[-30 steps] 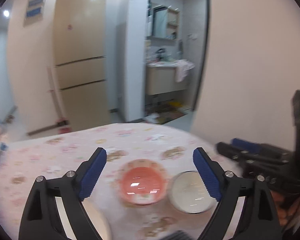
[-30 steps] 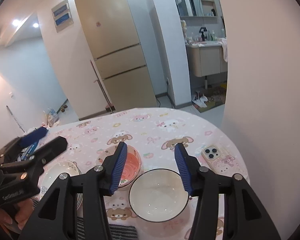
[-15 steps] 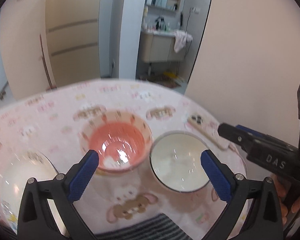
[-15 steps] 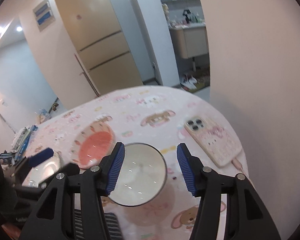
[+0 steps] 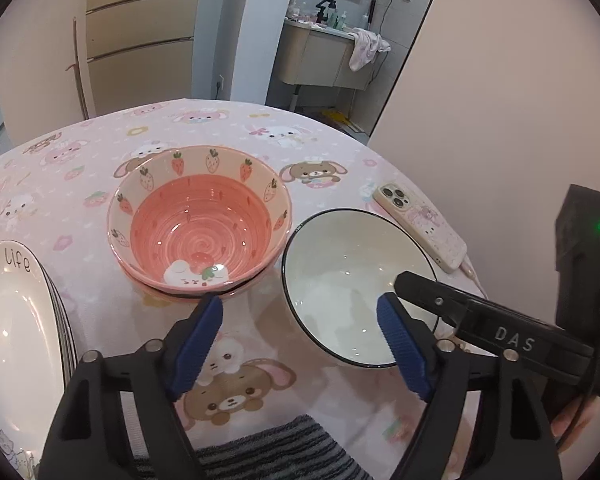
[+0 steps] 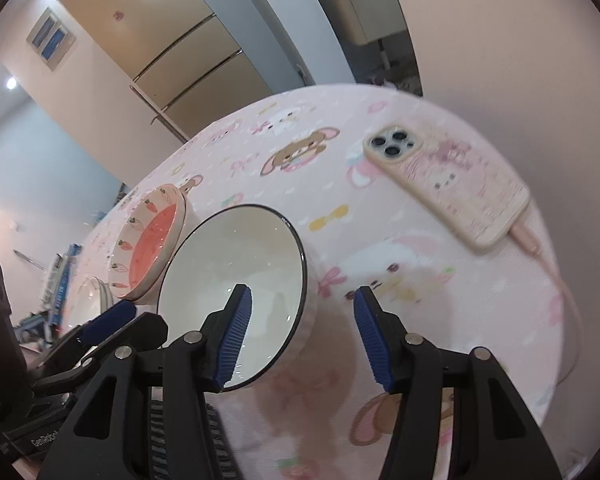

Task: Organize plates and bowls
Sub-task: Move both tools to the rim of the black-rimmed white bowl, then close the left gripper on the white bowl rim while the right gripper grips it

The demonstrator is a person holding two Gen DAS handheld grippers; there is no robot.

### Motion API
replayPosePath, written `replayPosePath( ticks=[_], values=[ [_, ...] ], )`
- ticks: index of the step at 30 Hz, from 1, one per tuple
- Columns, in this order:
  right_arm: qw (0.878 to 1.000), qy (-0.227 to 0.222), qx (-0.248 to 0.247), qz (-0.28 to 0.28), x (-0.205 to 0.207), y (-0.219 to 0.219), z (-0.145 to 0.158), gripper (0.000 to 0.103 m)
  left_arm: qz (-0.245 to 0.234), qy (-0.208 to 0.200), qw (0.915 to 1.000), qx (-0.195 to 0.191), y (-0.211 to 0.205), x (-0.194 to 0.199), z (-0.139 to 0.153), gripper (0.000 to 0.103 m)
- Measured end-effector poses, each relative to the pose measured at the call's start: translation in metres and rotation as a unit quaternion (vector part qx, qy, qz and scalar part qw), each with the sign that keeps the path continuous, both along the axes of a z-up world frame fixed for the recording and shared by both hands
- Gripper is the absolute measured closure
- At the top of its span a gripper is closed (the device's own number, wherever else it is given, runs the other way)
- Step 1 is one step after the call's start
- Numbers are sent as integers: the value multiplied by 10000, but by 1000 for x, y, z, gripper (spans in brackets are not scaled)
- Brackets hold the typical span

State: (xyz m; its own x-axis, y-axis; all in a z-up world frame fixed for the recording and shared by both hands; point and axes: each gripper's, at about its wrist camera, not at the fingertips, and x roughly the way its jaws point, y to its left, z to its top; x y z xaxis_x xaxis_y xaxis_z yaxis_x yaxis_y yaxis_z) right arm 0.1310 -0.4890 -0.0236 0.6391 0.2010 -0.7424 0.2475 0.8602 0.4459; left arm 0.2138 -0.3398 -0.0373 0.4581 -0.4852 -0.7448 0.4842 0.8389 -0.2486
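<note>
Fig. – both grippers low over the table, near to far.

Left view: my left gripper (image 5: 300, 322) has its jaws closing, blue pads apart w/ nothing between them but tablecloth. Nearest, under the fingers, a grey striped mat (image 5: 260, 456). Just past my left fingertip (image 5: 204, 328) sits the pink bowl (image 5: 200, 220), carrot pattern on the inner wall, upright, stacked in a second bowl whose rim shows beneath. My right fingertip overlaps the near rim of the white bowl (image 5: 340, 264), black-edged, upright; contact can't be told. Pink and white bowls stand just beside each other, rims almost touching. Far left of the fingers: a stack of white plates (image 5: 16, 320), top one lettered "Life". Beyond the white bowl, to the right: a phone (image 5: 420, 224) in a pink case, face down.

Right view: my right gripper (image 6: 300, 312) is spread, pads not pressing. Its left finger (image 6: 236, 328) hangs over the white bowl (image 6: 228, 272); its right finger is outside the wall, so the rim lies between the pads, ungripped. Left of the fingers, the left gripper (image 6: 100, 320); past it the pink bowl (image 6: 152, 248). Far right: the phone (image 6: 448, 180), cable plugged in, on the table (image 6: 440, 320).
</note>
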Motion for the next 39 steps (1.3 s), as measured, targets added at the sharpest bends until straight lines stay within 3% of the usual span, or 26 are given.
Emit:
replayPosePath(
  ticks=[2, 5, 9, 13, 17, 21, 27, 31, 35, 39],
  values=[
    [9999, 11, 151, -9, 1, -1, -3, 53, 8, 105, 9999, 22, -1, 1, -3, 47],
    [9993, 25, 373, -47, 1, -3, -8, 57, 0, 405, 9992, -73, 0, 2, -12, 57],
    [9974, 114, 712, -9, 5, -4, -16, 61, -15, 467, 9989, 33, -2, 7, -21, 58],
    [9960, 178, 860, 160, 8, -1, -20, 61, 15, 804, 9965, -224, 0, 17, -29, 60],
    [9958, 278, 860, 158, 10, 1, -24, 71, -176, 1107, 9915, -666, -2, 23, -41, 66],
    [9966, 255, 768, 161, 9, 3, -25, 71, -225, 1119, 9897, -858, 3, 25, -45, 67],
    [9977, 189, 625, 157, 9, 6, -24, 77, -303, 1421, 9872, -651, -4, 30, -60, 67],
    [9981, 208, 565, 124, 9, 7, -25, 84, -251, 1221, 9911, -460, -3, 24, -59, 79],
    [9981, 200, 567, 121, 5, 10, -22, 86, -135, 1061, 9933, -428, 7, 16, -50, 82],
    [9984, 26, 520, 199, 0, 17, -10, 87, -77, 570, 9977, -363, 18, 0, -27, 82]
  ],
)
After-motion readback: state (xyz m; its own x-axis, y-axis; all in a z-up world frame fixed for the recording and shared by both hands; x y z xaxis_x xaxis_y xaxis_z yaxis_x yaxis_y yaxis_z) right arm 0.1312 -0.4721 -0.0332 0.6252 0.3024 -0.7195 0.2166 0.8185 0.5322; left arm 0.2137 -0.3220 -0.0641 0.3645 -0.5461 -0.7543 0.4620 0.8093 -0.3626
